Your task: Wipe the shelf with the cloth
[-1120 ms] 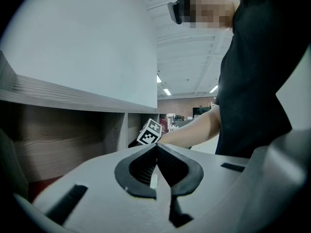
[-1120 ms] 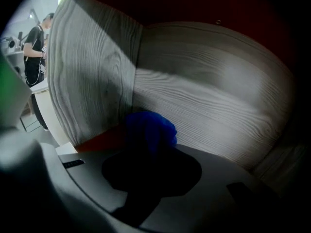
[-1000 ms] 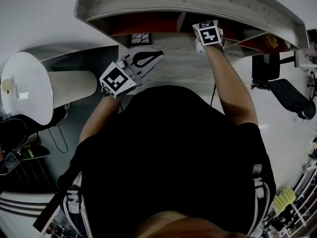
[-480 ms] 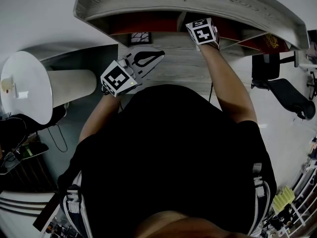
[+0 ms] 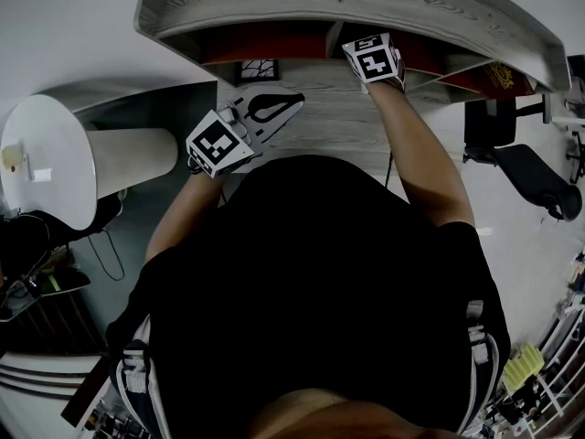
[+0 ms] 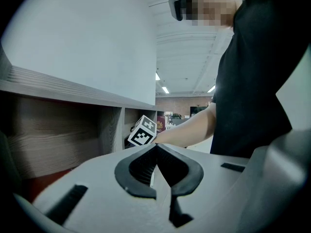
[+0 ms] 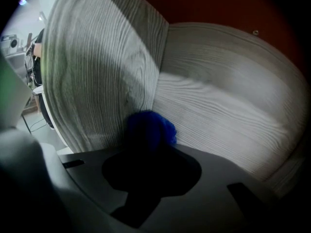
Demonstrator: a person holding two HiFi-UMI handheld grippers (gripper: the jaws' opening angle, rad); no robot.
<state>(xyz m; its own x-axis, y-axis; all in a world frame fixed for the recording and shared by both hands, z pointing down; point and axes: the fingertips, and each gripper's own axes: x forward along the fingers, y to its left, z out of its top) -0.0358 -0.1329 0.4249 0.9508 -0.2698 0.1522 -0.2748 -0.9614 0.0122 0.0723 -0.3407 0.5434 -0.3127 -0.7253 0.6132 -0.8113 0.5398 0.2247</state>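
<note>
Right gripper (image 7: 152,153) tight on blue cloth (image 7: 149,128)

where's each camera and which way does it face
Head view: on the head, steeply down at the shelf; torso, both arms show.
Left gripper view: on the left gripper, along the shelf front; shut jaws show.
Right gripper view: on the right gripper, inside a compartment; jaws grip blue cloth.
Shared by head and left gripper views: right gripper's marker cube.

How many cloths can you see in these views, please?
1: a blue cloth, gripped in the right tool, at an inner corner of the shelf. Others may be hidden.
</note>
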